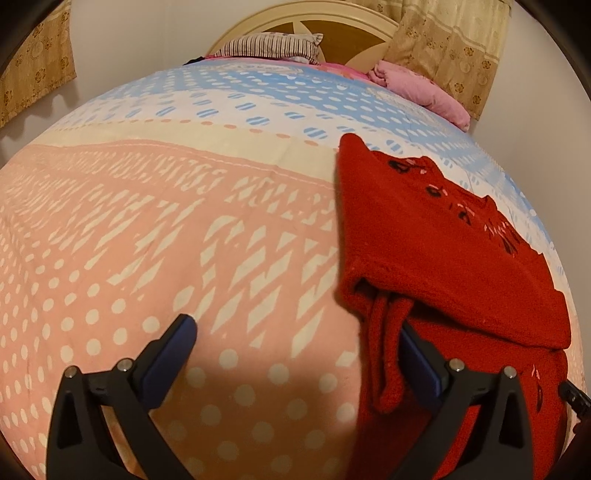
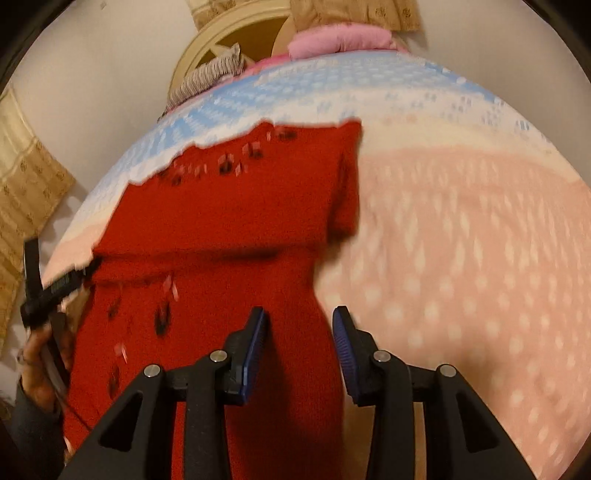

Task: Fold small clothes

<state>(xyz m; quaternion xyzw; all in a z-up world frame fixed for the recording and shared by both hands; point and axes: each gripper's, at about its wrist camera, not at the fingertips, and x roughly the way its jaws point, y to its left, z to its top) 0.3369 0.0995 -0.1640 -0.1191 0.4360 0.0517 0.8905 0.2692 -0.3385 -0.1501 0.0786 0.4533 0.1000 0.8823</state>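
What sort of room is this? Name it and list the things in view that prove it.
Most likely a bedroom. A bed with a patterned pink and blue bedsheet, a rounded wooden headboard with a striped pillow against it, and floral curtains by the wall.

No writing, label, brand or number can be read in either view. The red garment (image 1: 436, 236) carries only small dark and pink motifs. The bedsheet (image 1: 184, 221) shows only dots and dashes.

I see a bed under a pink, cream and blue patterned bedspread (image 1: 221, 221), with a striped pillow (image 1: 269, 46), a pink blanket (image 1: 421, 88), a rounded headboard (image 1: 332, 33) and beige curtains (image 1: 450, 44) behind.
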